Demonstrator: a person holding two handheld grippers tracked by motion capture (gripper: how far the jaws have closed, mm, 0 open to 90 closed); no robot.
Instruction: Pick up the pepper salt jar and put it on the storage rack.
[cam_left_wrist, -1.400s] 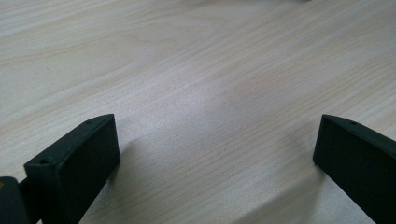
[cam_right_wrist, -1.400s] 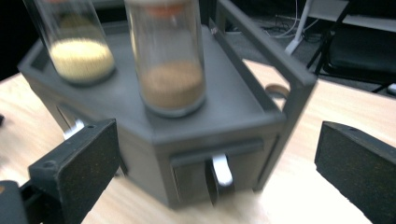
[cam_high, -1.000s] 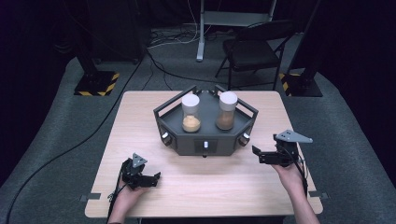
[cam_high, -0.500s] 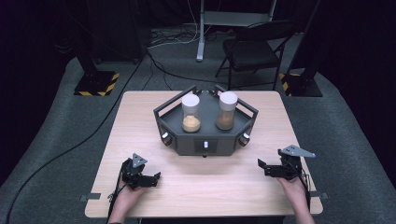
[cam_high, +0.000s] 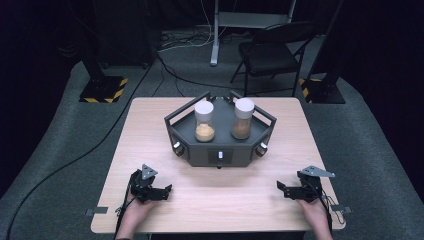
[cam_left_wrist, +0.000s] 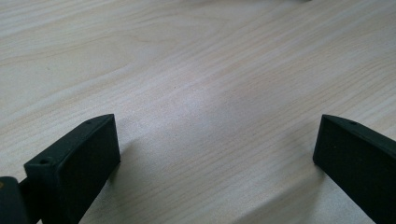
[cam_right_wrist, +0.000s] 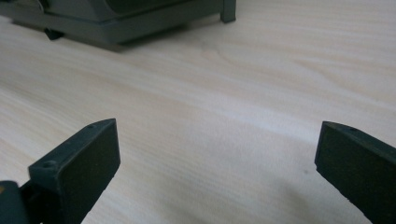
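Nearest the bottom edge of the high view, the right claw (cam_high: 283, 187) has come down and back over the last second: it was raised and closer to the middle of the right side of the frame, and now it rests low on the wooden surface (cam_high: 150, 125) at the lower right, its jaws spread wide with nothing between them. Its own view confirms this, with the two black jaws far apart over bare wood grain and the base of the dark grey tray (cam_right_wrist: 121, 21) just showing at the upper left. The left claw (cam_high: 162, 191) has not shifted; it sits at the lower left of the high view, jaws also apart and empty, and its own view shows plain wood between them. Farther up, at the centre of the high view, the tray (cam_high: 220, 152) stands well apart from both claws, carrying two white-capped jars upright side by side: the left jar (cam_high: 204, 121) with pale yellow-orange powder in its bottom, and the right jar (cam_high: 243, 119) with browner powder. Neither jar is touched or tilted. Judging by this, the right hand's retreat to a rest pose mirroring the left suggests either a finished handling of the jars or a neutral start before reaching for them; the pictures do not settle which. Beyond the surface, a folding chair (cam_high: 272, 55) stands on the grey floor.
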